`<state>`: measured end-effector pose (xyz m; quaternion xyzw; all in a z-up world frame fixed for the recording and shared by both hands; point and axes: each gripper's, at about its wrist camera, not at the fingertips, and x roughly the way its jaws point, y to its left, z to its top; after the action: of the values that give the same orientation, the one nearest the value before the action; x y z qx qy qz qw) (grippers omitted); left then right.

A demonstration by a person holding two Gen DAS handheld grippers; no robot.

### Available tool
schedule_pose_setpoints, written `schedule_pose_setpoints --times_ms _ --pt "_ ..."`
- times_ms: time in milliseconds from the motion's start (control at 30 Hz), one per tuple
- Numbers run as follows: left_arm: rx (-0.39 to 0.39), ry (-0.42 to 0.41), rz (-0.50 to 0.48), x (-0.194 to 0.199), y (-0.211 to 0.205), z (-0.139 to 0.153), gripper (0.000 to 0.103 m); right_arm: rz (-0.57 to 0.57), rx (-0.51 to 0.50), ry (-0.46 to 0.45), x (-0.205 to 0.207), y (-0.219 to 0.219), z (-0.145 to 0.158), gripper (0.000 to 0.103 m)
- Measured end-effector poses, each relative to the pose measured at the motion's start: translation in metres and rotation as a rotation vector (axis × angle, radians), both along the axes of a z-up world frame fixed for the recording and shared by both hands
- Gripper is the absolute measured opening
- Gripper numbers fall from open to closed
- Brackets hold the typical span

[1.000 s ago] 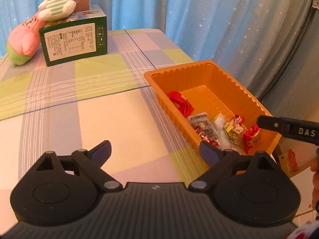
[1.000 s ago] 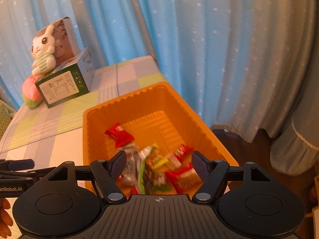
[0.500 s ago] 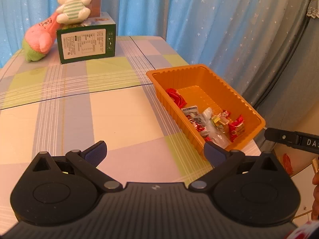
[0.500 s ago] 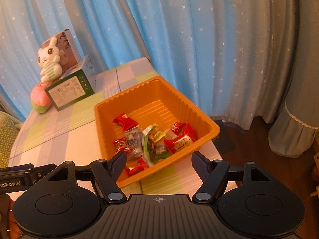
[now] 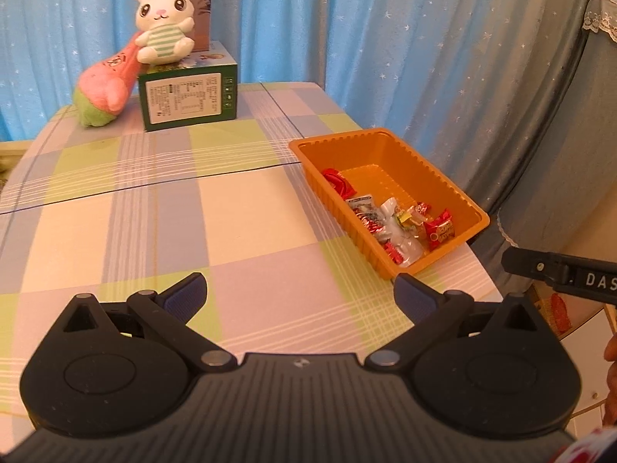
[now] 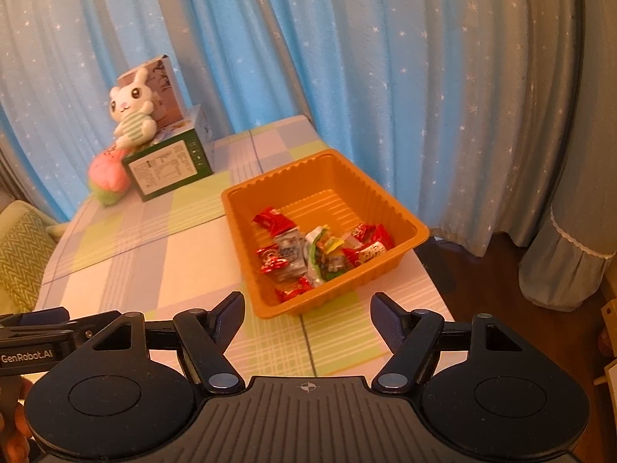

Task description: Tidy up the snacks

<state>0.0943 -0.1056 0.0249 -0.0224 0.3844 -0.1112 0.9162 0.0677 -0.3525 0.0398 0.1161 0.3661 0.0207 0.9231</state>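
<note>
- The left gripper (image 5: pixel 300 293) is held wide open with nothing in it, above bare tablecloth (image 5: pixel 231 223).
- The right gripper (image 6: pixel 307 318) is likewise spread and empty, over the table's near edge.
- The snacks (image 6: pixel 320 250) are piled in the tray (image 6: pixel 408 220) at 1 o'clock in the left view, by the table's right edge.
- "GenRobot.AI" and "DAS" are read on the grippers; the print on the box (image 5: pixel 189 96) is too small to read.

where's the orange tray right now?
The orange tray sits at the table's right edge by the blue curtain, snacks inside; in the right wrist view it is just ahead of the open right gripper.
</note>
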Motion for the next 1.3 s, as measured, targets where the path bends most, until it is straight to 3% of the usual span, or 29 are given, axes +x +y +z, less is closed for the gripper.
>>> schedule_pose_setpoints --times_ms 733,1300 --pt "0.026 -0.041 0.102 -0.064 0.023 0.028 0.103 0.058 -0.025 -0.022 -0.055 0.033 0.030 0.072" --pt "0.043 -0.036 0.078 -0.082 0.022 0.027 0.103 0.096 -0.065 -0.002 -0.077 0.046 0.029 0.072"
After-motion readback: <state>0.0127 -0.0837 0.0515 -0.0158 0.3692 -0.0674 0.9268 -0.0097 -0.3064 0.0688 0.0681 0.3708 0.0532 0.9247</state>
